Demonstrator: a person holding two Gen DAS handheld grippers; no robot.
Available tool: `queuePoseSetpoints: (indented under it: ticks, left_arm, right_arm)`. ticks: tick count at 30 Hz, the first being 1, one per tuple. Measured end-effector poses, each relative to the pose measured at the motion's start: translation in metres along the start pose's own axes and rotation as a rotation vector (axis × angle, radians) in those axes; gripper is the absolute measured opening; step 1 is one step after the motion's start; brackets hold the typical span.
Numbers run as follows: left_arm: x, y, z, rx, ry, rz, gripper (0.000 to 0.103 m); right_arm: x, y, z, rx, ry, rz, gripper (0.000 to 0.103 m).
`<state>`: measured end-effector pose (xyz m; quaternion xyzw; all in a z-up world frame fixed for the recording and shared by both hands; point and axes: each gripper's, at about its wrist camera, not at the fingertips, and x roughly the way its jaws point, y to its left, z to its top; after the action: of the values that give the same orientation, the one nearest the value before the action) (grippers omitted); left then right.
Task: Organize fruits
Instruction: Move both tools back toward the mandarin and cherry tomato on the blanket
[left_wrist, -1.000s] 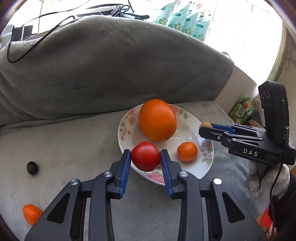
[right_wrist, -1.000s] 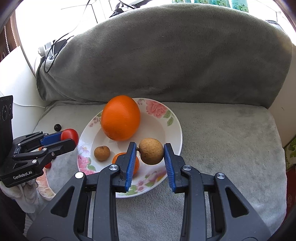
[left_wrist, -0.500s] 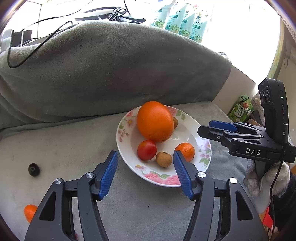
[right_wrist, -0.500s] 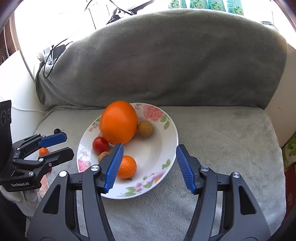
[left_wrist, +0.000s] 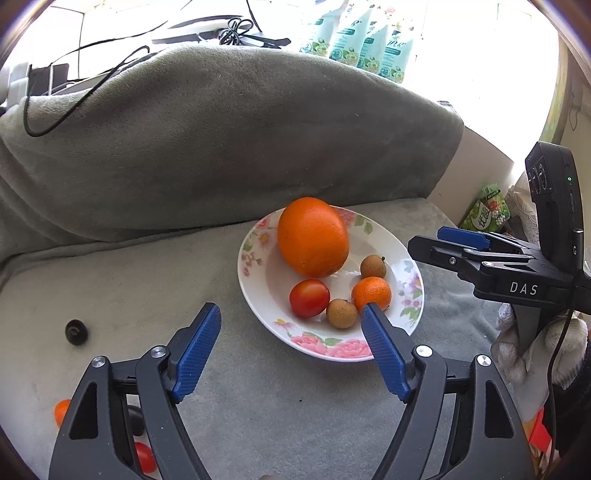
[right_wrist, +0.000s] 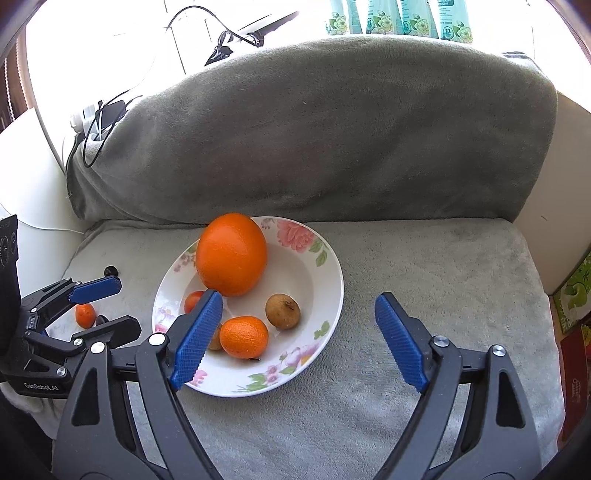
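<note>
**Fruit gathered on a flowered plate, both hand-held grippers spread**

A white, shallow ceramic plate with pink flower print (left_wrist: 258, 254) is seen resting on a grey plush blanket (left_wrist: 129, 280) that is draped over a seat and its backrest. On the plate, a large, smooth orange (left_wrist: 313, 236) is set toward the back rim. A small, glossy red tomato (left_wrist: 309, 297), a small, dimpled mandarin (left_wrist: 371, 293) and two small, round, brown, rough-skinned fruits (left_wrist: 341, 313) are grouped in front of it; the four lie close together, some touching.

The left hand-held gripper (left_wrist: 291, 349) is held just before the plate's near rim, its blue ribbed pads wide apart and opening, with nothing pressed between them. The right hand-held gripper (right_wrist: 297, 341) is likewise spread and opening, and nothing is gripped by it.

Off the plate, a second small mandarin (right_wrist: 85, 315) and a small dark round object (left_wrist: 76, 331) are left on the blanket. In the right wrist view, the tomato and one brown fruit are largely hidden behind a blue pad. At the lower left of the left wrist view, an orange and a red fruit are partly cut off by the gripper frame. What the dark object is cannot be made out.
</note>
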<state>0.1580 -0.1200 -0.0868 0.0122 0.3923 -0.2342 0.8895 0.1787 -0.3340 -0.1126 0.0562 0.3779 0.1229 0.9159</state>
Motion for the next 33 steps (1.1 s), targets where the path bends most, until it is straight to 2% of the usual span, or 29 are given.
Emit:
queuePoseSetpoints:
  ticks: [14, 24, 33]
  left_arm:
    - [-0.034, 0.021, -0.005, -0.037, -0.057, 0.024, 0.078]
    - [-0.070, 0.064, -0.010, -0.102, -0.113, 0.094, 0.078]
    - [-0.086, 0.095, -0.027, -0.163, -0.120, 0.135, 0.078]
  right_arm:
    - [-0.017, 0.030, -0.004, -0.038, -0.043, 0.027, 0.087]
    - [-0.023, 0.065, -0.006, -0.096, -0.061, 0.078, 0.087]
    - [-0.018, 0.104, -0.009, -0.170, -0.043, 0.133, 0.087]
